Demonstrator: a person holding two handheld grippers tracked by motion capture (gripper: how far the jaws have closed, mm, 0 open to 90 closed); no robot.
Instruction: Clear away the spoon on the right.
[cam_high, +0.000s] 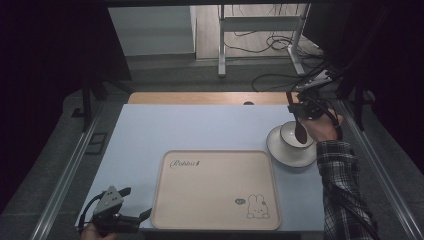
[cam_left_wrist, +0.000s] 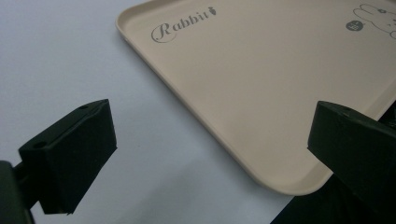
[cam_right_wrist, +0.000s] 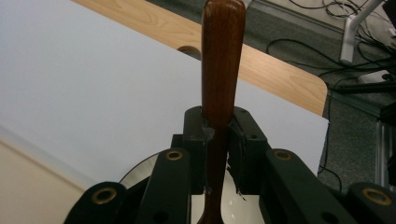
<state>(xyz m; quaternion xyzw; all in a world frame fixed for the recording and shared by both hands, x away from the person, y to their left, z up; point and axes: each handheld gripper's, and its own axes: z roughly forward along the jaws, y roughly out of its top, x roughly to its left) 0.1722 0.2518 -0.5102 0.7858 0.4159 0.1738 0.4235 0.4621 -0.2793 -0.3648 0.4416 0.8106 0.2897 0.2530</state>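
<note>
Nearest, at the table's near-left corner, the left gripper (cam_high: 131, 203) gapes wide and empty beside the beige tray (cam_high: 217, 222). Far right, the right gripper (cam_high: 299, 111) clamps a wooden spoon (cam_high: 300, 131), handle pointing up, bowl dipping into the white cup (cam_high: 290, 131) on its saucer (cam_high: 280, 154).

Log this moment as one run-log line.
right tool: shut on brown wooden spoon over white cup | left tool: open, by beige rabbit tray

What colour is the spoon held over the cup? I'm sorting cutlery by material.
Dark reddish-brown wood; the spoon shows best in the right gripper view.
</note>
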